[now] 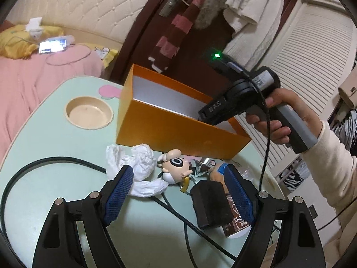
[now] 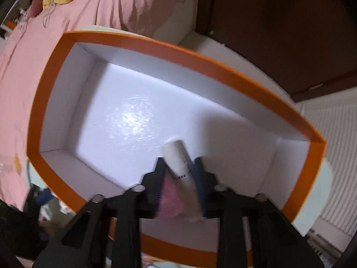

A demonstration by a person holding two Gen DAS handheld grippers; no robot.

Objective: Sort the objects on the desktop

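Note:
An orange box (image 1: 178,134) with a white inside stands on the pale green table (image 1: 44,147). My left gripper (image 1: 178,189) is open above the table, near a crumpled white tissue (image 1: 136,163), a cartoon figurine keychain (image 1: 176,167), a black block (image 1: 210,203) and a brown carton (image 1: 234,221). My right gripper (image 2: 180,167) hangs over the box (image 2: 156,51) and is shut on a white tube with a pink end (image 2: 180,163). The right gripper's body also shows in the left wrist view (image 1: 234,98), its fingers hidden inside the box.
A round cup recess (image 1: 89,114) sits in the table's left part. Black cables (image 1: 67,159) cross the table. A pink bed (image 1: 33,78) lies to the left, a dark door with hanging clothes (image 1: 200,22) behind, a white slatted wall (image 1: 312,78) to the right.

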